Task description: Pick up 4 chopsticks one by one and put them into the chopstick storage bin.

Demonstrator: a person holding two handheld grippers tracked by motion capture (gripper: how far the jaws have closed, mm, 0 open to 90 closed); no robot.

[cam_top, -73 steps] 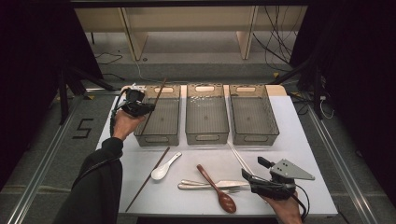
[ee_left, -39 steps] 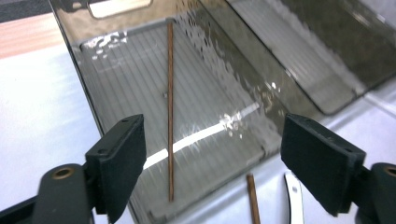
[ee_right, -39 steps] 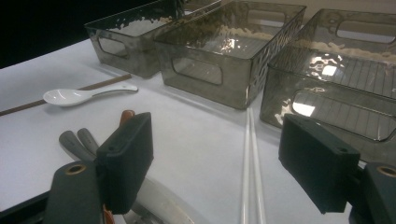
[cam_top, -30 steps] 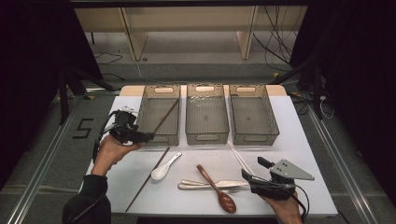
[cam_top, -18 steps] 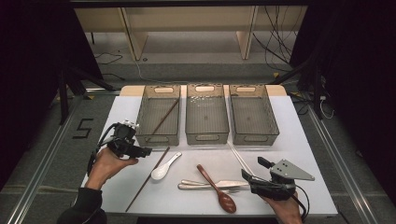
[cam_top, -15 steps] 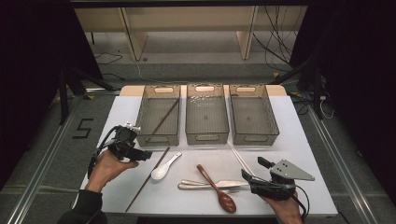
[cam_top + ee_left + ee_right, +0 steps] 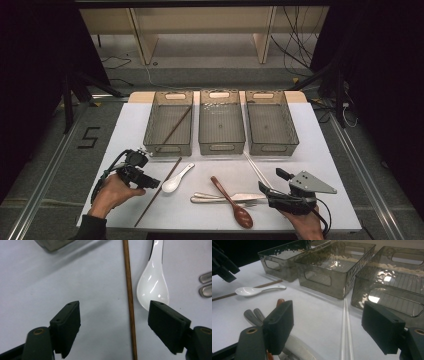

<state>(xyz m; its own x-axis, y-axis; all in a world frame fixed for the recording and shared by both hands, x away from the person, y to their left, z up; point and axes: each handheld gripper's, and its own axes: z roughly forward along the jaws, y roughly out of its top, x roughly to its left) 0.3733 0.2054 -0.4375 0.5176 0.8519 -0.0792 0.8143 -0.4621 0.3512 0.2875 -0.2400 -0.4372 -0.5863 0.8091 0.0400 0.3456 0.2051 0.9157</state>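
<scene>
Your left gripper point(image 7: 113, 327) stands wide, jaws just closing, straddling the brown chopstick point(image 7: 129, 300) on the mat; centre it before pinching (the white spoon point(image 7: 152, 287) lies just beside the far pad). Clear mat to its left. Your right gripper point(image 7: 328, 327) rests open, empty, over white chopsticks point(image 7: 345, 327).

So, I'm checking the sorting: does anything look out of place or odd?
Only mildly: one brown chopstick lies in the left bin, while its mate is on the table beside the white spoon, between the left gripper's open fingers. Nothing looks spilled or damaged.
</scene>
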